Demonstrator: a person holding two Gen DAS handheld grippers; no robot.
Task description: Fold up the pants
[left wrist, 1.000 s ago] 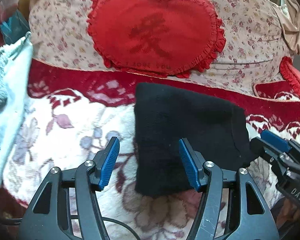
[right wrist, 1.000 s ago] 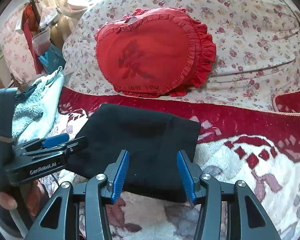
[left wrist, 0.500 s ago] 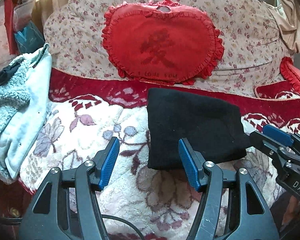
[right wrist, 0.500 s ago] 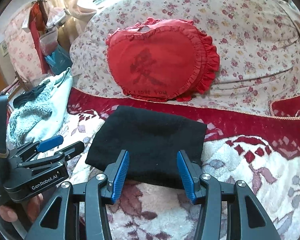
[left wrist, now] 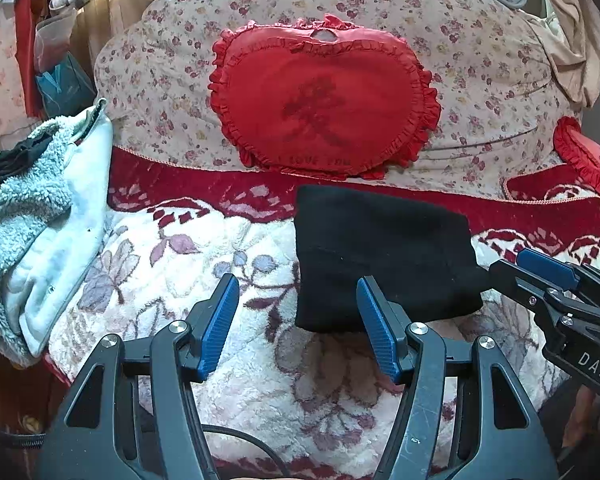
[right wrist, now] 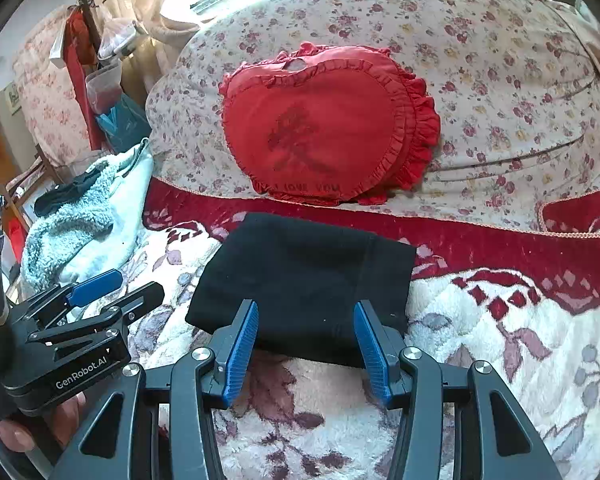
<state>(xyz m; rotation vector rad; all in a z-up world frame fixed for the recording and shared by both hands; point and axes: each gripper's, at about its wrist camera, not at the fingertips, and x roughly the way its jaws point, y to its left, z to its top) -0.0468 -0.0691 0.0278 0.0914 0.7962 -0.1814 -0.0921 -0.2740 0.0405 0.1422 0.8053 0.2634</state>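
The black pants lie folded into a compact rectangle on the flowered blanket; they also show in the right wrist view. My left gripper is open and empty, held just before the fold's near left corner. My right gripper is open and empty, held just before the fold's near edge. Each gripper shows in the other's view: the right one at the pants' right edge, the left one to the pants' left.
A red heart cushion leans on a floral pillow behind the pants. A pale fleece garment is heaped at the left edge of the bed. A second red cushion is at the far right. Clutter stands beyond the bed's left side.
Both grippers have drawn back from the folded pants toward the bed's near edge. The pants now look smaller and farther away. Both stayed open.
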